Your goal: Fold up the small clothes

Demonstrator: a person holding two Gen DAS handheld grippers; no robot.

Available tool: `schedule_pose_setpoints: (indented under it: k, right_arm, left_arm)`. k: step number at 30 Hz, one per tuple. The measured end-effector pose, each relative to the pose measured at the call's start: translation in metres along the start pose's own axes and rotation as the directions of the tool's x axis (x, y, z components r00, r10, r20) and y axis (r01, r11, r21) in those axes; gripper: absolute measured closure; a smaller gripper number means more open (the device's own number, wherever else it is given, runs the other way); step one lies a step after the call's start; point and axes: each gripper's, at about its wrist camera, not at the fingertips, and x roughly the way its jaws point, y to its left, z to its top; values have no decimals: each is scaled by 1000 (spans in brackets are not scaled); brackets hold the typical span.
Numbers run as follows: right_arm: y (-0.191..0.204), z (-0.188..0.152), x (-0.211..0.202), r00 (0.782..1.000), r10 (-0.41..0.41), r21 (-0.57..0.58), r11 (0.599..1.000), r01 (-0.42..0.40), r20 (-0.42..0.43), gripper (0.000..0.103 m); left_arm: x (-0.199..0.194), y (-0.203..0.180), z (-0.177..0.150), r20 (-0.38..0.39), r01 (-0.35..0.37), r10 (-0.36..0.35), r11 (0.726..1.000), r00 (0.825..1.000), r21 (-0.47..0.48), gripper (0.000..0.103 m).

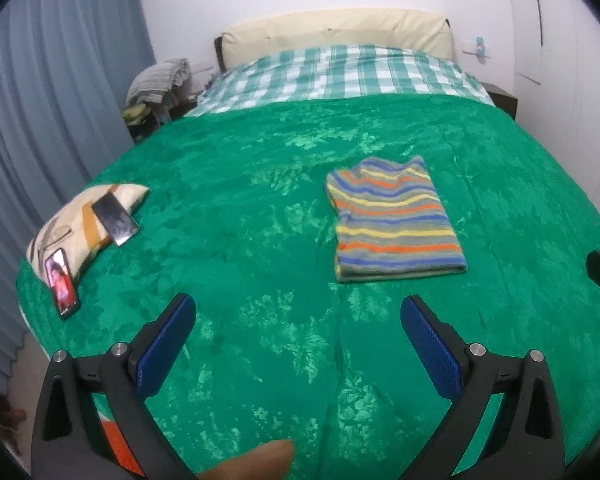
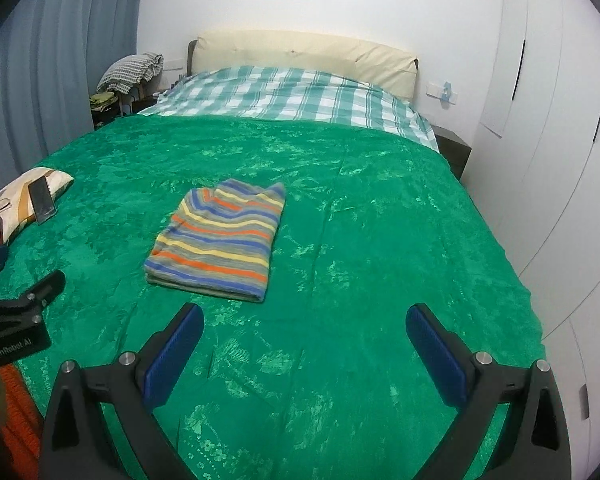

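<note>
Left gripper [image 1: 298, 316] and right gripper [image 2: 304, 322], fingers spread wide, empty, hover over the bed's near edge. Striped garment [image 2: 220, 238] lies folded mid-bed on green blanket [image 2: 380, 240].

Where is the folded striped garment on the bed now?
The folded striped garment lies flat on the green blanket, right of centre in the left wrist view, ahead of both open grippers, far from the patterned pillow.
</note>
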Motion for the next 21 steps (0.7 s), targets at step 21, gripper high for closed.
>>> schedule_pose_setpoints:
  k: [21]
  right_arm:
    - [-6, 3, -21, 995, 91, 52, 995, -89, -34, 1]
  left_arm:
    - [-42, 6, 19, 12, 72, -72, 997, 997, -35, 0]
